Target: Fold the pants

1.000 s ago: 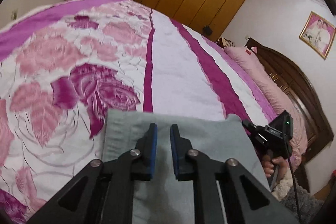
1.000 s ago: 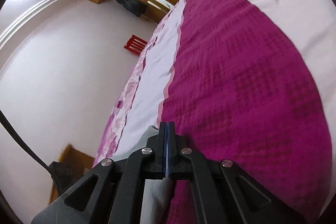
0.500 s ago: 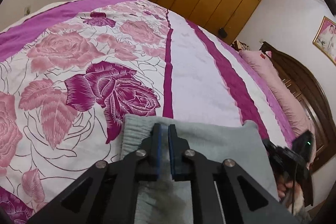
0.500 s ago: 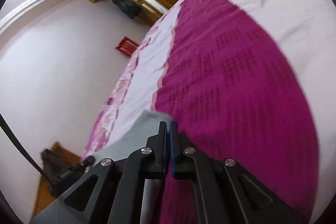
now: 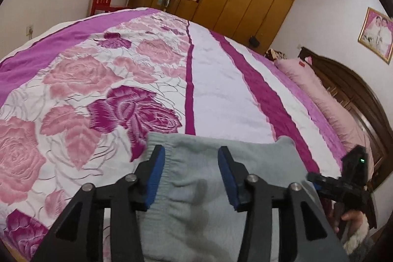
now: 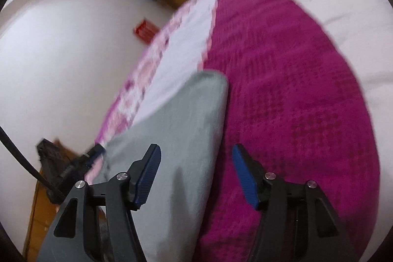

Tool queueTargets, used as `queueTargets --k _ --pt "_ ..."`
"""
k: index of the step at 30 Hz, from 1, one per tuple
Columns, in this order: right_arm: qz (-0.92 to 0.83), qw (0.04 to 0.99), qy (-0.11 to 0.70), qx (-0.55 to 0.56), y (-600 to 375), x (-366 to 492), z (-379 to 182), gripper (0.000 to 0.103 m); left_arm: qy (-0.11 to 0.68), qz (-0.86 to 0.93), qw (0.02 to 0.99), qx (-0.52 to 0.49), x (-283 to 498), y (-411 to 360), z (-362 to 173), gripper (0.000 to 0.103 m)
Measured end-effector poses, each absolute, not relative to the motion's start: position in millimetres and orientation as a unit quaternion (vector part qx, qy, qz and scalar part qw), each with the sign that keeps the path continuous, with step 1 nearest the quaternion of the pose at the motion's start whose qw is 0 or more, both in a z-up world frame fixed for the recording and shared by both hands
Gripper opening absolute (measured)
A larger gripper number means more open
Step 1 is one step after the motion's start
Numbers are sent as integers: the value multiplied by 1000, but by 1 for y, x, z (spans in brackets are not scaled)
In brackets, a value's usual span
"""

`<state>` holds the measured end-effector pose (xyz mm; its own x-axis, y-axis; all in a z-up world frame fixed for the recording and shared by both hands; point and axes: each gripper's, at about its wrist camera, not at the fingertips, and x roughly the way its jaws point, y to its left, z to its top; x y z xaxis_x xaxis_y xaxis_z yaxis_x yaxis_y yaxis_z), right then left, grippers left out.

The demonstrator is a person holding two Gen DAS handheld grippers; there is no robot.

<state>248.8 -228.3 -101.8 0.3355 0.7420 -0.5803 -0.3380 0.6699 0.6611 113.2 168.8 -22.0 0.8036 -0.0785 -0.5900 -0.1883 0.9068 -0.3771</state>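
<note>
Below the left gripper (image 5: 189,161), whose jaws have just been opening, the grey pants (image 5: 208,188) lie folded on the bed (image 5: 221,95), cloth between but free of the pads. Under the right gripper (image 6: 196,173), jaws likewise just spread, the pants' edge (image 6: 186,129) runs between the fingers.

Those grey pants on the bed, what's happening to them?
A person is folding the grey pants on the flowery bedspread, using a hand-held gripper in each hand. The left hand-held gripper and the right hand-held gripper have both just opened and let go, so the pants lie flat, folded over.
</note>
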Motion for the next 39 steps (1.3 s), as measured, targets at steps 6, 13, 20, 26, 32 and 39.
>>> queueTargets --k 6,13,20,26,32,39 --pt "407 702 506 292 -224 292 -116 69 301 46 918 -252 104 188 -21 48" --pt "399 739 493 228 -203 295 -106 12 296 41 918 -261 107 189 -19 48" --pt "393 762 465 220 -261 347 -63 12 286 -9 904 -319 112 193 -21 48" --pt "294 785 485 247 -390 400 -82 13 308 -9 904 -296 135 174 -25 48" --pt "273 757 487 338 -461 402 -122 44 345 -27 912 -221 168 119 -29 48" --pt "315 720 451 423 -484 316 -137 56 371 -109 913 -131 208 5 5 48"
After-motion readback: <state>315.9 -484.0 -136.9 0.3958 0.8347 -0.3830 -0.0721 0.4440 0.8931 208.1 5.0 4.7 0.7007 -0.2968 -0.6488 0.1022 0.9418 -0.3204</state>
